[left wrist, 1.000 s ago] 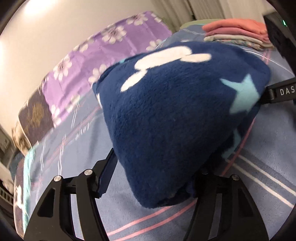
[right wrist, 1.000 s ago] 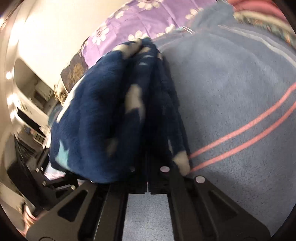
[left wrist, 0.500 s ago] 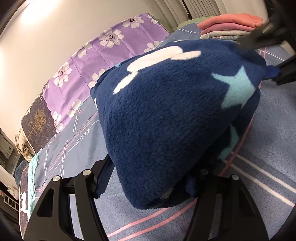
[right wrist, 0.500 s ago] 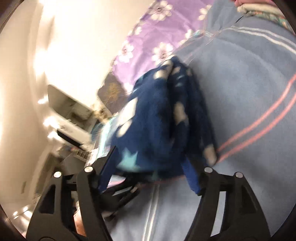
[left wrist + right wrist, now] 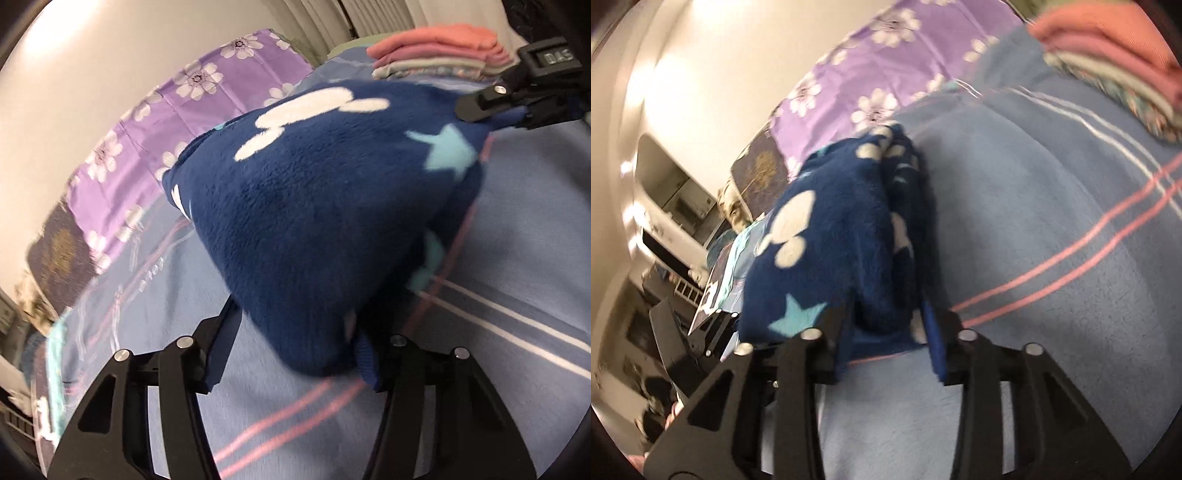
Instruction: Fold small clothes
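Observation:
A folded navy fleece garment [image 5: 314,221] with white shapes and pale blue stars lies as a thick bundle on the blue bed cover [image 5: 517,240]. My left gripper [image 5: 295,332] straddles its near corner. The jaws are closing, with a gap still showing beside the left pad. In the right wrist view the same garment [image 5: 831,240] has its end between the fingers of my right gripper [image 5: 886,317]. That gripper stands open and its pads are not pressing. From the left wrist view the right gripper [image 5: 491,114] shows at the bundle's far right edge.
A stack of folded pink and patterned clothes [image 5: 436,48] sits at the back right of the bed, also the stack [image 5: 1108,48]. Purple floral bedding [image 5: 207,96] lines the wall. Pink and white stripes cross the cover [image 5: 1052,266]. Dark furniture [image 5: 665,221] stands beyond the bed's left edge.
My right gripper has opened off the garment and drawn back a little upward. The left jaws have narrowed slightly around the bundle. The garment stays on the bed.

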Motion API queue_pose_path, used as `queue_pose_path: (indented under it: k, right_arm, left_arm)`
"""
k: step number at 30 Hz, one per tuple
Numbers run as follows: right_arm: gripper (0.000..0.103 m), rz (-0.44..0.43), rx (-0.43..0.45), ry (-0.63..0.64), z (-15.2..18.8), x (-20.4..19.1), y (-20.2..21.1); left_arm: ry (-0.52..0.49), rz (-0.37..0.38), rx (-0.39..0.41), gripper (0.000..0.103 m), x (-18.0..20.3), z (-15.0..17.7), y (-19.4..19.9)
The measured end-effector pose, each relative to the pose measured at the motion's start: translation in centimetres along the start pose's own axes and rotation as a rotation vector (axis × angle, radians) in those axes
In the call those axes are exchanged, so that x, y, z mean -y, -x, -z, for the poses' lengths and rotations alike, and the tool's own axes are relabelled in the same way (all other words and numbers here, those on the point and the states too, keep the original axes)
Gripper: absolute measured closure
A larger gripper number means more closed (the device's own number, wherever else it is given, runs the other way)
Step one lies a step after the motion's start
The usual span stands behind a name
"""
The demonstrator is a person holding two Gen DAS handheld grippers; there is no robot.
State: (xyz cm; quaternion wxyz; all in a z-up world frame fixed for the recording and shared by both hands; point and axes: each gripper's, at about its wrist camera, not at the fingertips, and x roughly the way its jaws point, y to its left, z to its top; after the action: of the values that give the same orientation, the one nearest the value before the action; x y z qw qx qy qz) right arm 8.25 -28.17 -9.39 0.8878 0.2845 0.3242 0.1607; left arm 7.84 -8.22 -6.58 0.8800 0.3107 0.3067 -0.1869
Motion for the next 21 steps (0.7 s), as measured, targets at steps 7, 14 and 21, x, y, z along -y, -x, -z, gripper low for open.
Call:
queue_pose_path:
  k: [7,14,21]
  right_arm:
    - [0.063,0.003,0.15,0.258,-2.7,-7.0,1.6]
    - [0.067,0.24,-0.051,0.298,-2.5,-4.8,-8.0]
    - [0.067,0.207,-0.076,0.328,-2.3,-4.2,-7.9]
  left_arm:
    - [0.139,0.156,0.166,0.047,-3.7,-1.3,6.9]
    - [0.321,0.271,0.045,0.043,-5.9,-5.9,-3.2]
    - [0.266,0.267,0.061,0.043,-4.4,-4.9,-3.4]
